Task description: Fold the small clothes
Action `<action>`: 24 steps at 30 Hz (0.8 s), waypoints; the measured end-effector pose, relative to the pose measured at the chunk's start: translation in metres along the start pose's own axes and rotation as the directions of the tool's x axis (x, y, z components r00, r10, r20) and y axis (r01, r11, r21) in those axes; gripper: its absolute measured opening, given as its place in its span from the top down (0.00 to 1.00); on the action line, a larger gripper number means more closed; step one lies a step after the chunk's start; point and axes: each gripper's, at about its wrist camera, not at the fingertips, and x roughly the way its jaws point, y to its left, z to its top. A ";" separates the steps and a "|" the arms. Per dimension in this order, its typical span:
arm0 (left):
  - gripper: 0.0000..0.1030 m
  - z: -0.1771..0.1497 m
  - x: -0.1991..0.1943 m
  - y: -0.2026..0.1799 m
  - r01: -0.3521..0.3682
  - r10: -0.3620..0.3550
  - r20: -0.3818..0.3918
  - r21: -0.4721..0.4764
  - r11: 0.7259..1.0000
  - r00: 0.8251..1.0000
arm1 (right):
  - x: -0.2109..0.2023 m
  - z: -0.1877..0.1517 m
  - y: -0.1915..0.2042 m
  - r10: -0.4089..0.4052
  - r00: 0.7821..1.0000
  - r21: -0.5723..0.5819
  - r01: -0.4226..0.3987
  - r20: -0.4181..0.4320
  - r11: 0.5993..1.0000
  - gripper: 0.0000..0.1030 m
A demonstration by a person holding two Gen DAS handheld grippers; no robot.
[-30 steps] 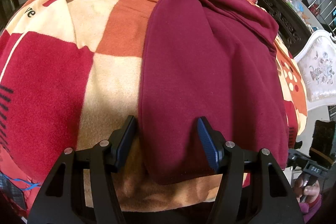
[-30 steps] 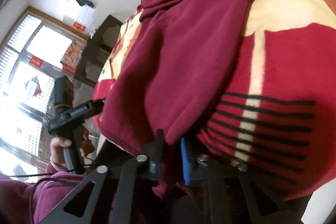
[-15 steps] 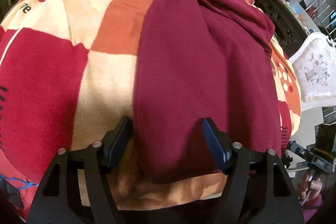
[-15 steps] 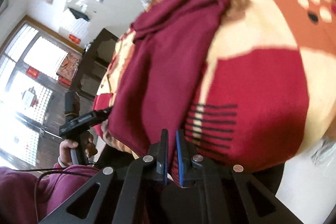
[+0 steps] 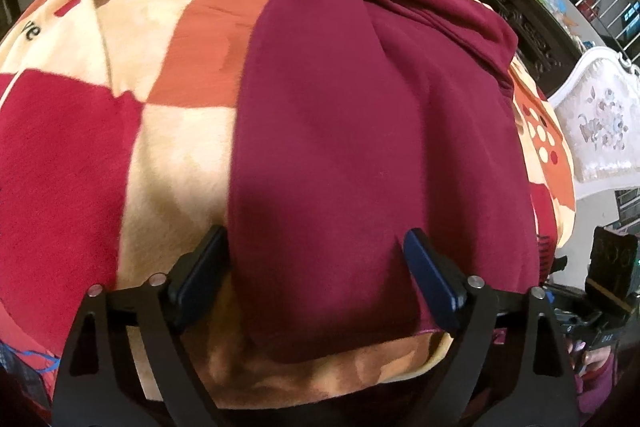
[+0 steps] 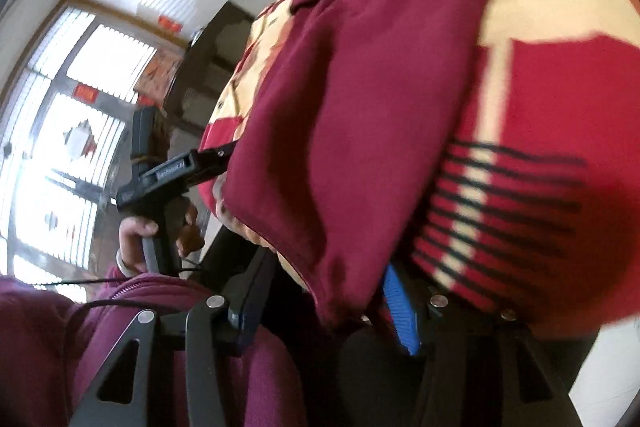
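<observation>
Right hand-held gripper has opened around garment.

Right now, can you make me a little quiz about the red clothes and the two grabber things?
1. True or false: the left gripper is open, with the garment's edge between its fingers.
2. What colour is the garment? A blue, B maroon, C green.
3. Fill in: the garment lies on a patchwork ____.

Key: 1 true. 2 B. 3 blanket, printed with red, orange and cream blocks. The right gripper is open too, at the garment's near corner.
</observation>
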 end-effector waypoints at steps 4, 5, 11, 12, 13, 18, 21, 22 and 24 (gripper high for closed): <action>0.14 0.004 0.003 -0.005 -0.013 0.013 -0.004 0.015 1.000 1.000 | 0.007 0.007 -0.004 0.044 0.999 0.010 -0.044 0.018 0.999 0.65; 0.27 0.004 0.000 -0.006 0.009 -0.009 0.008 0.018 1.000 1.000 | 0.009 0.007 -0.005 0.049 0.999 0.013 -0.049 0.021 0.999 0.71; 0.89 0.006 -0.006 0.003 0.073 -0.073 0.013 0.001 0.997 0.997 | -0.013 0.010 -0.002 0.155 0.980 0.047 -0.162 0.122 0.986 0.92; 0.89 0.009 -0.011 0.005 0.092 -0.092 0.020 -0.010 0.996 0.996 | -0.027 0.013 0.000 0.181 0.971 0.044 -0.190 0.159 0.981 0.92; 0.90 0.014 -0.021 0.006 0.106 -0.105 0.044 -0.016 0.994 0.993 | -0.036 0.015 -0.001 0.190 0.965 0.043 -0.201 0.182 0.979 0.92; 0.90 0.043 -0.079 0.012 0.193 -0.183 0.192 -0.037 0.980 0.964 | -0.090 0.036 0.003 0.240 0.912 0.036 -0.266 0.333 0.963 0.93; 0.90 0.057 -0.102 0.009 0.205 -0.194 0.251 -0.019 0.979 0.948 | -0.101 0.050 0.012 0.296 0.880 0.009 -0.322 0.372 0.947 0.93; 0.90 0.062 -0.107 0.008 0.217 -0.206 0.262 -0.013 0.976 0.943 | -0.102 0.056 0.013 0.308 0.872 0.002 -0.334 0.379 0.942 0.93; 0.90 0.075 -0.108 0.003 0.219 -0.213 0.272 0.010 0.976 0.939 | -0.103 0.073 0.013 0.318 0.863 -0.014 -0.340 0.394 0.940 0.93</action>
